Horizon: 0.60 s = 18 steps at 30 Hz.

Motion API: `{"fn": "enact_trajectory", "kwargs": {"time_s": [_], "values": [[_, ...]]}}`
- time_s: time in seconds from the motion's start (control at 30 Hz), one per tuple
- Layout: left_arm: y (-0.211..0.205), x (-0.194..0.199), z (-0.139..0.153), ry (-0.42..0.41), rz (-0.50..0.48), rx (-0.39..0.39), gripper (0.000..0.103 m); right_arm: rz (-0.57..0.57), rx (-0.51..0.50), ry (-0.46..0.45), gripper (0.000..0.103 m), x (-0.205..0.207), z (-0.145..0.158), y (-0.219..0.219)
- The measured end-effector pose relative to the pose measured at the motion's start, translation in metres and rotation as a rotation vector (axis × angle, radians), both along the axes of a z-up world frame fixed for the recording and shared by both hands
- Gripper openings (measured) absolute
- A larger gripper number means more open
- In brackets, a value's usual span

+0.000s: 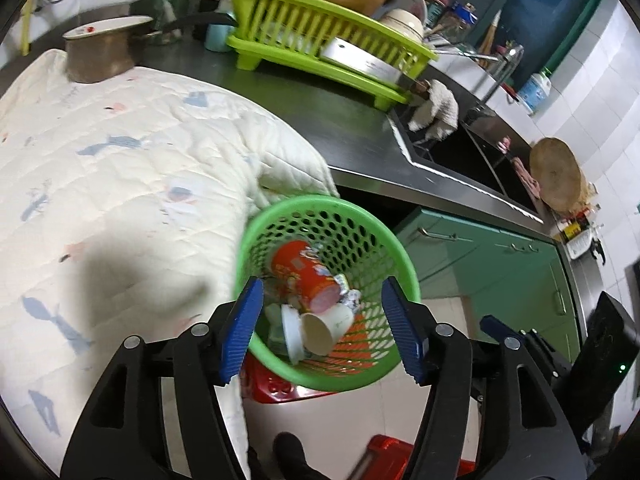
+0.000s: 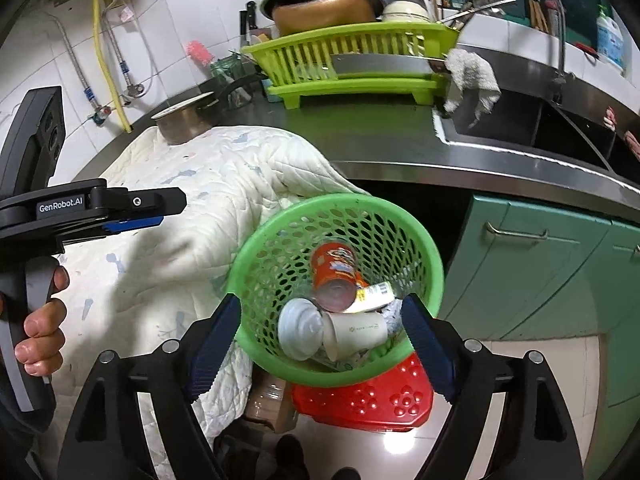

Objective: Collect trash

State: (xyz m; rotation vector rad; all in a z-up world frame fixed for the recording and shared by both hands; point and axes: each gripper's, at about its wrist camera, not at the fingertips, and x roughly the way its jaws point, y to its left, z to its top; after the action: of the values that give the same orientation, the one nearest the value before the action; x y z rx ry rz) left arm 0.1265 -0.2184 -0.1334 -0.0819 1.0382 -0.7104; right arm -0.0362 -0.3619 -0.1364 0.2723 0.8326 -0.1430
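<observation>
A green mesh waste basket (image 1: 360, 216) stands on a red stool at the counter's front edge; it also shows in the right wrist view (image 2: 400, 216). Inside lie an orange cup (image 1: 304, 272), a paper cup (image 1: 324, 328), a white lid (image 1: 292, 332) and crumpled foil (image 1: 348, 292). My left gripper (image 1: 322, 330) is open and empty, hovering above the basket mouth. My right gripper (image 2: 320, 348) is open and empty, also over the basket. The left gripper shows from the side in the right wrist view (image 2: 132, 220).
A white quilted cloth (image 1: 120, 184) covers the counter's left part, with a metal pot (image 1: 100, 52) on it. A lime dish rack (image 1: 320, 40) with dishes stands behind. A sink (image 1: 472, 156) is at the right, green cabinets (image 1: 500, 264) below, a red stool (image 2: 368, 396) under the basket.
</observation>
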Motion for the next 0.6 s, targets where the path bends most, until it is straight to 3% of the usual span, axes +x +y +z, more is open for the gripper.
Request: {"fn": "enact_trajectory", "kwargs": {"time_s": [0.6], "values": [[0.092,-0.016,0.053,-0.189,0.190,0.046,0.080,0.109,-0.016,-0.036,0.086,0.030,0.031,0.045]]}}
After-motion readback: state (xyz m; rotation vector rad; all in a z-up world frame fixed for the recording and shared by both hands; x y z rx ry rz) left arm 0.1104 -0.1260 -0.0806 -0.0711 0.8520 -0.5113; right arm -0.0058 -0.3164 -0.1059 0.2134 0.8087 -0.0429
